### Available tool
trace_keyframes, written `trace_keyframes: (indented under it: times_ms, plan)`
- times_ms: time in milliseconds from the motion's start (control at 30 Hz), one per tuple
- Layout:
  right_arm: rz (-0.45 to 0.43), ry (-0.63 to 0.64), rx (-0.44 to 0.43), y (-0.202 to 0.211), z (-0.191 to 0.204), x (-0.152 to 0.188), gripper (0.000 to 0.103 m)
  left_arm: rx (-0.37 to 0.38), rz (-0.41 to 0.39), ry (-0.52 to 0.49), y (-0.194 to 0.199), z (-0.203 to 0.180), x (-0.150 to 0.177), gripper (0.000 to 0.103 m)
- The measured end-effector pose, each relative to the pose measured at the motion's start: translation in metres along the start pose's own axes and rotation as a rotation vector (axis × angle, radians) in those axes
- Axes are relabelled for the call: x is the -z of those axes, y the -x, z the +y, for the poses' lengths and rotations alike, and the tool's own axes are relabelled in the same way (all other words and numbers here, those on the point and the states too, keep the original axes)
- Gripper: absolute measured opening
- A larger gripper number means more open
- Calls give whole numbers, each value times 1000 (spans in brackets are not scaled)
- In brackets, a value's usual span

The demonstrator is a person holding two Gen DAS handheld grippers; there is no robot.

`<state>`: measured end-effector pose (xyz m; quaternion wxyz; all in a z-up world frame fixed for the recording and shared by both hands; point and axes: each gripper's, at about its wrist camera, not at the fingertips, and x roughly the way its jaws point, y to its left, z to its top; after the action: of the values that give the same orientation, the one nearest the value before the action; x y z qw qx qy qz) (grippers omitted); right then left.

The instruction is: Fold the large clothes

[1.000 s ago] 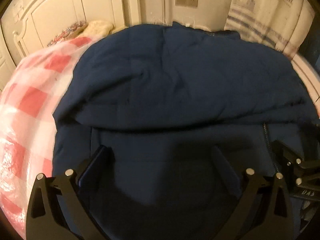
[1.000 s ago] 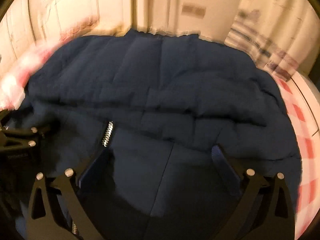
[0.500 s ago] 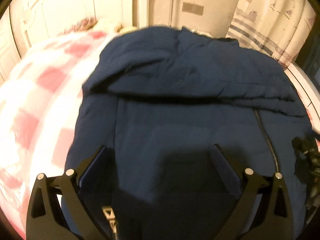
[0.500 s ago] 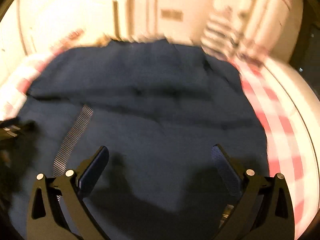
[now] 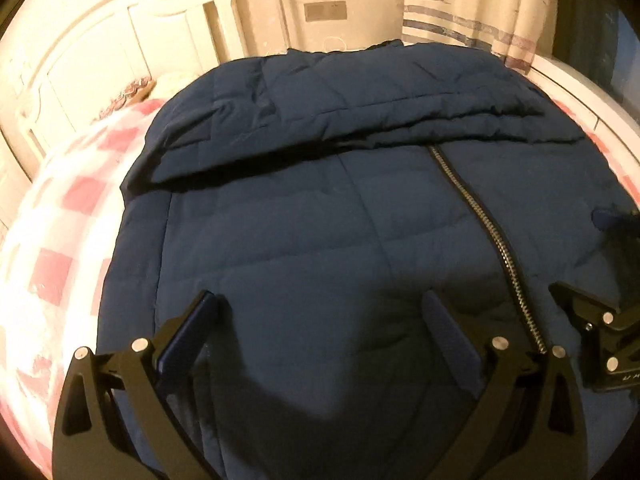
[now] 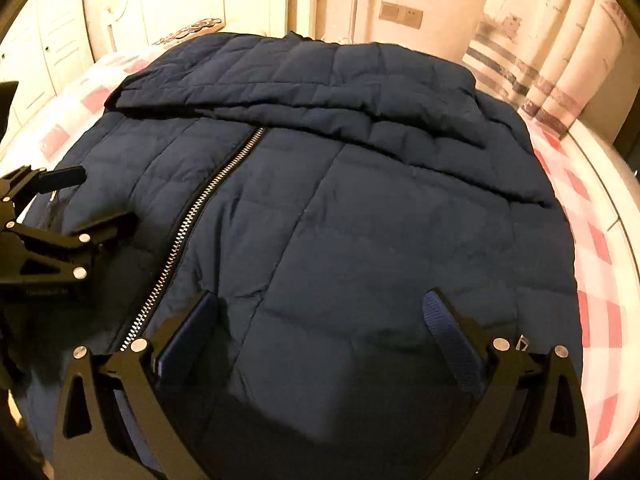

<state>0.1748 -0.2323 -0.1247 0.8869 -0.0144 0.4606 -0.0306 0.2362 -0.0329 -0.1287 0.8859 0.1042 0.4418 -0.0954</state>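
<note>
While the navy quilted jacket (image 5: 320,240) lies flat on the checked bedspread (image 5: 60,240), sleeves folded across its top, the left gripper (image 5: 316,320) and right gripper (image 6: 320,320) hover with jaws spread, empty. Judged next: pinch the near hem and carry it up toward the sleeves.

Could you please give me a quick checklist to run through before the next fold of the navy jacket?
1. Left tongs open and empty: ok.
2. Right tongs open and empty: ok.
3. Navy jacket lying front up on the checked bedcover: ok.
4. Zipper closed along its visible length: ok; its upper end is hidden under the folded-over part.
5. Folded-over part lying smooth: not ok, its edge is wrinkled.
6. Near hem squared up: cannot tell, it is out of view.
</note>
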Motion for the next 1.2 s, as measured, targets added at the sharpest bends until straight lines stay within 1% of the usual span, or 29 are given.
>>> trace_keyframes:
  times_ms: [67,167,200,233,267,300,333,367,433,467,500,533,567,633,667,700,733,767,800,833,900,933,967,1000,1033,1100,1133,1167,1200]
  plan:
    - [-18,-12,26,13,-7,4,98,21,6,50,2,14,2,101]
    - [-50,-61,82,27,-38,13,98,23,-44,160,21,46,15,101]
    - [-49,-81,108,29,-50,19,98,13,-51,187,23,55,18,101]
    - [-24,-110,139,24,-66,28,98,1,-46,221,23,65,22,101]
    - [-2,-132,138,18,-75,36,98,10,-21,265,21,74,24,101]
    - [-9,-186,63,16,-88,42,99,33,2,296,17,83,25,101]
    - [-27,-221,35,20,-94,44,98,53,16,317,14,88,24,101]
    - [-29,-230,41,22,-95,43,98,28,21,310,15,89,22,101]
    - [-42,-228,90,34,-89,45,98,-53,17,272,21,83,24,100]
    - [-60,-225,81,41,-83,47,98,-57,0,263,27,80,25,100]
    - [-85,-209,47,52,-76,50,98,-30,-34,247,40,75,31,100]
    - [-115,-163,-2,66,-62,55,98,-6,-62,223,51,68,36,100]
    - [-122,-125,-18,71,-52,59,98,5,-78,196,58,61,40,101]
    - [-114,-13,-48,78,-21,73,98,15,-100,75,70,36,59,101]
    - [-100,31,-68,75,-7,78,98,6,-94,5,68,22,70,101]
    - [-74,79,-91,67,8,86,98,-10,-86,-37,64,12,78,101]
    - [-73,110,-77,57,20,98,98,-45,-101,-65,60,4,87,101]
    - [-147,106,-63,62,21,109,99,-57,-126,-62,64,4,89,101]
    - [-196,88,-61,63,21,117,99,-54,-115,-63,63,5,88,101]
    - [-208,72,-67,64,19,120,99,-38,-94,-52,61,8,85,101]
    - [-164,73,-71,67,18,118,98,4,-53,1,58,20,80,101]
    - [-133,74,-57,72,18,116,98,21,-38,30,58,25,80,101]
    - [-135,68,-40,77,16,116,98,48,-33,65,62,31,80,101]
    - [-166,59,-24,87,14,117,98,60,-40,82,67,29,86,101]
    - [-203,48,-37,99,13,120,98,76,-61,101,75,32,90,101]
    - [-231,36,-89,107,11,124,98,82,-97,104,92,34,105,101]
    - [-224,39,-115,107,13,131,98,74,-103,92,95,32,109,101]
    - [-205,47,-121,101,17,135,98,62,-92,68,94,29,113,101]
    - [-159,66,-125,89,18,139,98,50,-76,46,90,26,116,101]
